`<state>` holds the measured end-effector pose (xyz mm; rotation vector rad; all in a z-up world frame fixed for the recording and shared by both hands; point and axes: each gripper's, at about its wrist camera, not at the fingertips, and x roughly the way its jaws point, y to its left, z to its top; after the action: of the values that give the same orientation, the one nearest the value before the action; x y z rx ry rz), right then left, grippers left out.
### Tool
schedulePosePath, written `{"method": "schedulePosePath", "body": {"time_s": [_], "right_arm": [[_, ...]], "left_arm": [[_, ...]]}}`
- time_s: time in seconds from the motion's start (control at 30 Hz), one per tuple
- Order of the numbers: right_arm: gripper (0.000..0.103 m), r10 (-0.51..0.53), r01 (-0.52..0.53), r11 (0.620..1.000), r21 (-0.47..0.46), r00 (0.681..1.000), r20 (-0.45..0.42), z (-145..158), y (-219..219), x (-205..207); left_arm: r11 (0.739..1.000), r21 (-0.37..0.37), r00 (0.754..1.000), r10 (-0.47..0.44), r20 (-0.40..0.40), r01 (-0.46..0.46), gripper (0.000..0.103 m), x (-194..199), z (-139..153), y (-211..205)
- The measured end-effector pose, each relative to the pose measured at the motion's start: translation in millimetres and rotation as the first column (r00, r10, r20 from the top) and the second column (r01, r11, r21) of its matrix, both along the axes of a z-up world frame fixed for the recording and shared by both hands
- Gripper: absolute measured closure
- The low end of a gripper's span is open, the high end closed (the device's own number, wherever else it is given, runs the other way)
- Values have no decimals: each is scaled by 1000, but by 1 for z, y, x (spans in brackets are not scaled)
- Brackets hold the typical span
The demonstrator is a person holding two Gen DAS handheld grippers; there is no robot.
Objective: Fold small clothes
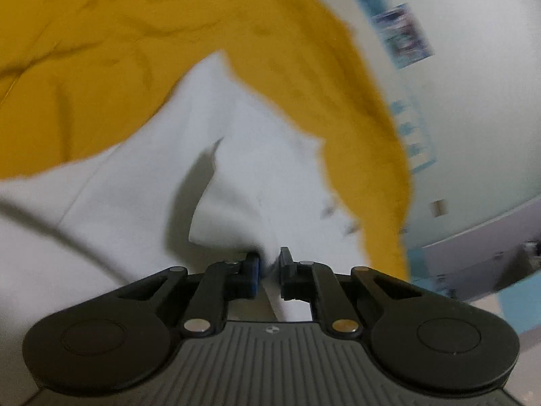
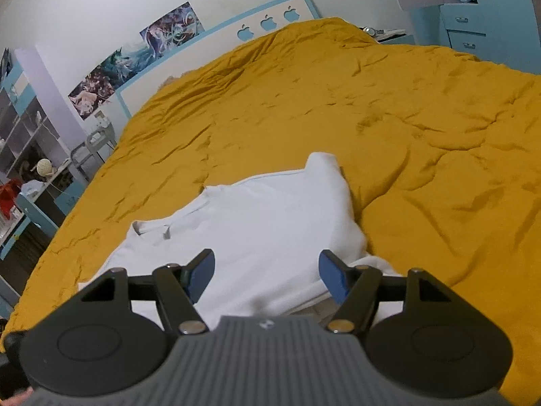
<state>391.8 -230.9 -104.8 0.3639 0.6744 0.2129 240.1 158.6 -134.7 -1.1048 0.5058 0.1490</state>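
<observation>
A white garment [image 2: 263, 223] lies on a mustard-yellow bedspread [image 2: 372, 111], its neckline with a grey label toward the left and one sleeve folded over at the far right. In the left wrist view the same white garment [image 1: 142, 203] fills the foreground, a fold of it standing up. My left gripper [image 1: 269, 267] is shut on a pinch of that white cloth, which bunches between the jaws. My right gripper [image 2: 267, 272] hovers just above the garment's near edge, open, its blue pads [image 2: 333, 275] wide apart with nothing pressed between them.
The bedspread [image 1: 101, 67] covers the whole bed. A white-and-blue headboard [image 2: 270, 22] with posters above stands at the far end. Shelving and a cluttered desk [image 2: 30, 182] are on the left, blue drawers [image 2: 466, 30] at the far right.
</observation>
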Motion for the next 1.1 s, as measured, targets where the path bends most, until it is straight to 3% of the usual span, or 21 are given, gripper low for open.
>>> {"method": "schedulePosePath", "body": {"time_s": [0.07,0.13,0.2,0.3,0.37,0.47,0.6,0.77,0.87,0.9,1.0,1.1], "right_arm": [[38,-3,4,1000,-4,1000,8,3,-2,0],[35,-6,6,1000,-8,1000,16,5,-3,1],[35,-3,3,1000,-22,1000,20,5,-3,2],[35,-7,8,999,-41,1000,13,3,0,5],[35,-12,13,998,-64,1000,23,4,3,8],[35,4,-2,997,-76,1000,22,3,7,15],[36,188,-186,982,40,981,-50,-8,13,33],[36,101,-93,995,43,969,-227,-40,4,50],[36,104,-94,994,61,972,-212,-40,-1,45],[36,89,-77,995,71,979,-186,-37,-3,42],[30,72,-60,986,153,994,-78,-27,-10,37],[30,56,-33,988,152,987,-150,-40,-11,54]], "left_arm": [[997,77,995,4,99,-11,92,-17,20,0],[987,150,991,32,127,-51,92,-34,30,2],[980,187,995,47,90,-63,92,-39,25,8],[988,154,998,34,-50,-26,92,-30,-5,18],[988,155,994,36,-104,-19,92,-26,-21,20],[981,195,994,35,-106,-14,92,-26,-21,17],[977,213,994,29,-105,-5,91,-24,-13,14],[964,263,996,57,-67,-38,92,-35,-1,18],[954,299,989,80,-128,-38,92,-31,-1,14],[953,302,983,75,-168,-21,93,-28,-6,10],[942,337,980,66,-187,1,93,-25,-12,4],[951,309,979,67,-194,-4,89,-27,-5,9]]}}
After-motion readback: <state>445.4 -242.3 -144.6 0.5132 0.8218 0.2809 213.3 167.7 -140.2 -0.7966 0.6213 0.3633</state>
